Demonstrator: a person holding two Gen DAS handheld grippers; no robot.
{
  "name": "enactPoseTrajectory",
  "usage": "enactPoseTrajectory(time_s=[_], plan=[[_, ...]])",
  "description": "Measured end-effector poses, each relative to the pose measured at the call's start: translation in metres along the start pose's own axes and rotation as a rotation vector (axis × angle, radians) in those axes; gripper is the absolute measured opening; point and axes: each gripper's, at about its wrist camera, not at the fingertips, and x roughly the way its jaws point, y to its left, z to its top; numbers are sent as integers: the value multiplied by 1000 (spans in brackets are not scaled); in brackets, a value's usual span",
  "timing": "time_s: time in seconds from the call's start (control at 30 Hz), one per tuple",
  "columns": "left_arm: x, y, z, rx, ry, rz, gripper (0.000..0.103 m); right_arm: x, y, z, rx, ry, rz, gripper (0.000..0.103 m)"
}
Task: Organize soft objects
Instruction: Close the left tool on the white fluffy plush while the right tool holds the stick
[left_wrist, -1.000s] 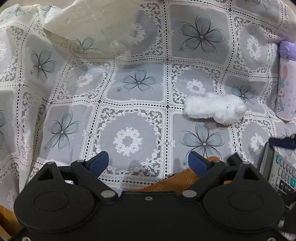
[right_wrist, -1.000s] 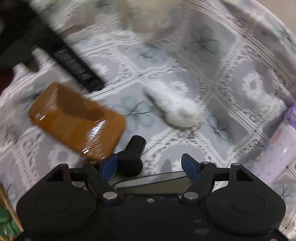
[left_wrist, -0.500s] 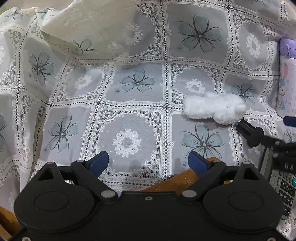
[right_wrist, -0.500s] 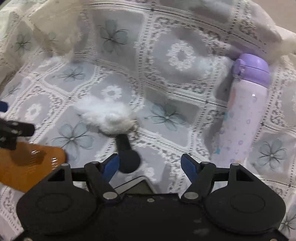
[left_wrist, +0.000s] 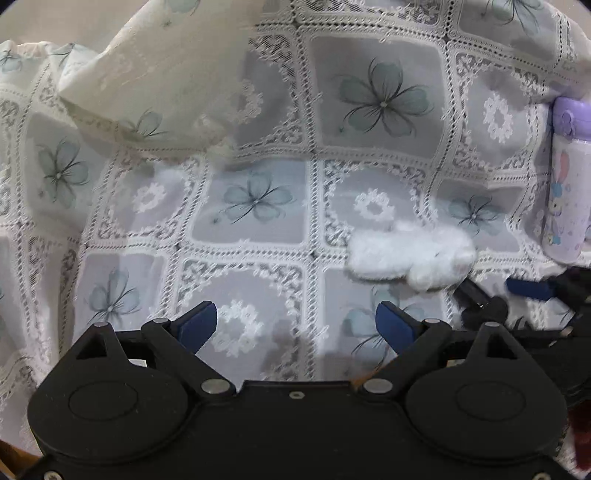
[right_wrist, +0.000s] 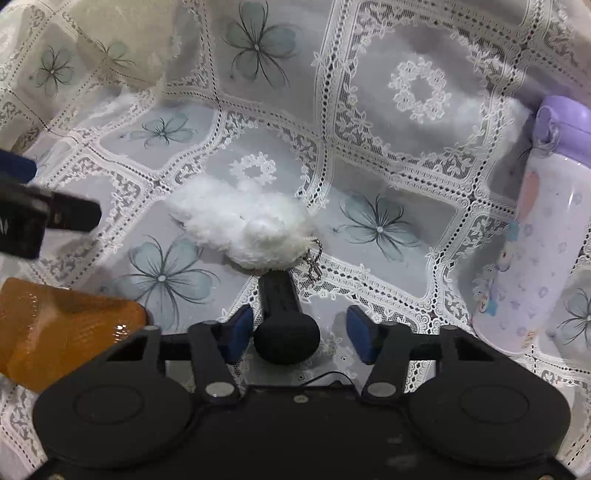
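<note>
A white fluffy plush toy (left_wrist: 410, 254) with a small bead chain (right_wrist: 314, 262) lies on the lace tablecloth (left_wrist: 258, 221). In the right wrist view the plush toy (right_wrist: 251, 229) is just ahead of my right gripper (right_wrist: 300, 330). Its jaws are closing. A black rod with a rounded end (right_wrist: 284, 325) stands between them, against the left pad, with a gap to the right pad; its tip meets the plush. My left gripper (left_wrist: 295, 321) hovers open over bare cloth, left of the plush, with nothing between its fingers.
A lilac drinking bottle (right_wrist: 535, 236) lies at the right, close to the plush. A shiny amber flat object (right_wrist: 55, 328) rests at the lower left. A folded cream cloth (left_wrist: 159, 74) is bunched at the back left.
My right gripper has swung round and moved up to the plush, and its jaws have narrowed around the black rod. The left gripper has hardly moved.
</note>
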Motion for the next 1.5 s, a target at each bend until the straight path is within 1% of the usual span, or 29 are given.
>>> enactPoseTrajectory(time_s=[0.03, 0.07, 0.1, 0.13, 0.23, 0.33, 0.47, 0.53, 0.63, 0.7, 0.87, 1.0, 1.03, 1.07, 1.17, 1.23, 1.33, 1.5], plan=[[1, -1, 3, -3, -1, -9, 90, 1, -1, 0, 4, 1, 9, 49], [1, -3, 6, -6, -3, -21, 90, 2, -2, -1, 10, 1, 25, 38], [2, -4, 8, -10, -4, -29, 90, 2, -3, -2, 16, 2, 58, 33], [4, -6, 11, -13, -6, -36, 90, 0, -4, -3, 20, -2, 67, 34], [9, -15, 17, -12, -4, -61, 90, -6, -8, -6, 26, -25, 36, 34], [16, -27, 25, 8, 5, -91, 91, -14, -24, -8, 82, -47, 33, 34], [27, -45, 35, 17, 3, -98, 91, -25, -45, -14, 143, -72, 29, 34], [33, -55, 38, 19, 9, -115, 94, -28, -52, -18, 164, -76, 28, 34], [41, -70, 40, 35, 19, -106, 95, -34, -61, -24, 187, -87, 34, 34], [42, -77, 42, 45, 6, -108, 95, -36, -66, -27, 197, -90, 37, 34], [49, -87, 49, 47, 8, -95, 96, -31, -71, -34, 215, -86, 42, 34], [57, -89, 53, 32, 30, -104, 99, -28, -77, -41, 242, -84, 45, 34], [59, -89, 54, 29, 32, -100, 99, -27, -78, -41, 249, -83, 44, 34], [61, -91, 55, 23, 50, -113, 99, -27, -79, -42, 257, -81, 43, 34], [64, -94, 57, 29, 60, -115, 98, -27, -83, -43, 275, -82, 42, 34], [60, -98, 58, 44, 40, -103, 98, -28, -86, -44, 285, -84, 40, 34], [49, -100, 58, 67, -17, -68, 98, -29, -90, -46, 298, -87, 42, 34], [37, -89, 59, 11, -40, -87, 98, -30, -93, -49, 317, -87, 46, 34]])
